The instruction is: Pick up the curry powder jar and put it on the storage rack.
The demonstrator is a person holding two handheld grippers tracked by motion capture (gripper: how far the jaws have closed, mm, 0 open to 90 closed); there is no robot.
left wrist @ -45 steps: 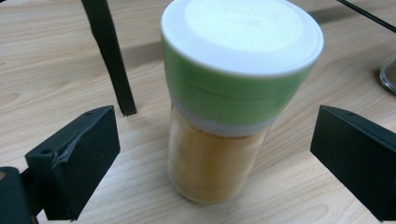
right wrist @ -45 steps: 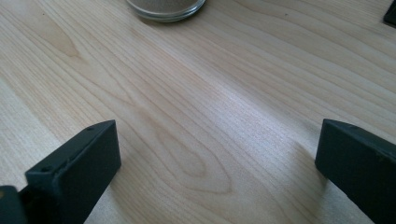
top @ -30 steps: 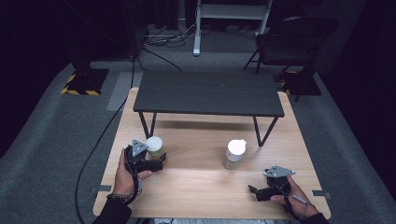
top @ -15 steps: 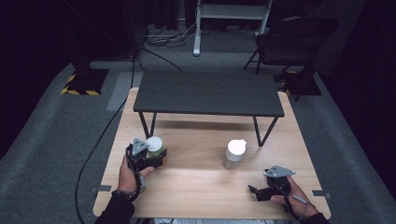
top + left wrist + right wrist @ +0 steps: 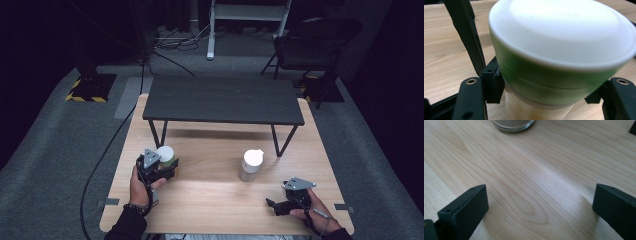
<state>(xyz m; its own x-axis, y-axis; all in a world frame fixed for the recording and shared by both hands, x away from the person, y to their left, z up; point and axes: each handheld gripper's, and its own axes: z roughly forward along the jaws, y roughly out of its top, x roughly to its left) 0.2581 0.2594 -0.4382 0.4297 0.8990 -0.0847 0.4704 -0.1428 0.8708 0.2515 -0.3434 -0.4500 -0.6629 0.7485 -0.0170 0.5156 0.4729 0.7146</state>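
**Left jaws clamped on green-lidded jar, right idle**

Left gripper (image 5: 167, 169): jaws have just been closing, now pinching the jar (image 5: 166, 156) from both sides. In the left gripper view the jar (image 5: 559, 57) sits between the jaws, with their black pads against its neck right under the cap. Cap is white on top with a green skirt; body below is pale and translucent. Looks slightly tilted in that view, but could be the camera angle, can't tell.

Jar location: left half of the light wood surface (image 5: 210, 205), standing on it, in front of the left legs of the black bench (image 5: 222, 99) that spans the far part of the surface. Left hand (image 5: 141, 182) wraps the gripper body from the near side.

Right gripper (image 5: 272, 205): jaws spread wide, nothing between them. Right gripper view shows bare wood grain between the two jaws, and the base of a glass container (image 5: 513, 124) at the top edge, well clear of them. That is the white-capped bottle (image 5: 251, 165), right of centre on the surface, near the bench's right legs. Right hand (image 5: 310, 210) rests low at the near right corner.

Jar and bottle are well apart.
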